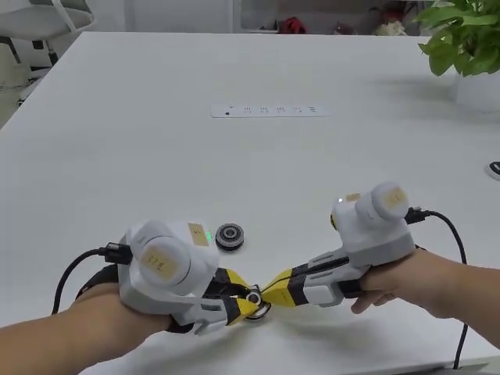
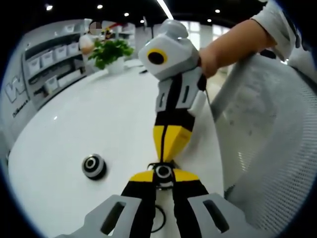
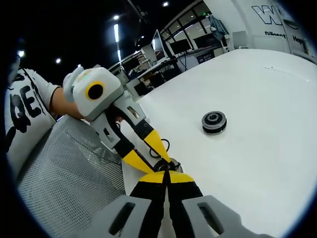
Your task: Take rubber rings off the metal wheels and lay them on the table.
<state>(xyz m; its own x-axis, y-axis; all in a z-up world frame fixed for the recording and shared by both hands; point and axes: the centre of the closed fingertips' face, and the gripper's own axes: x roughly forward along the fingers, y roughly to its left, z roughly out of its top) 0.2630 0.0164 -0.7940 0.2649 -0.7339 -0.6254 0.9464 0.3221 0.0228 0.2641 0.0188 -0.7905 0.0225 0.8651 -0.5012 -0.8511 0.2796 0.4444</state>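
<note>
A small metal wheel (image 1: pixel 254 298) is clamped between the yellow tips of my left gripper (image 1: pixel 248 301), low at the table's near edge. In the left gripper view the wheel (image 2: pixel 163 171) sits between its shut jaws. A thin black rubber ring (image 2: pixel 158 218) hangs from the wheel as a loose loop. My right gripper (image 1: pixel 270 291) comes in from the right with its tips shut against the wheel's rim, apparently on the ring; its own view shows its jaws (image 3: pixel 168 173) shut. A second wheel (image 1: pixel 229 236), its black ring still on it, lies flat on the table behind the left gripper.
A white power strip (image 1: pixel 269 111) lies mid-table. A potted plant (image 1: pixel 462 35) stands at the far right corner. The white table (image 1: pixel 258 172) is bare elsewhere. A mesh chair back (image 2: pixel 270 129) is close behind the near edge.
</note>
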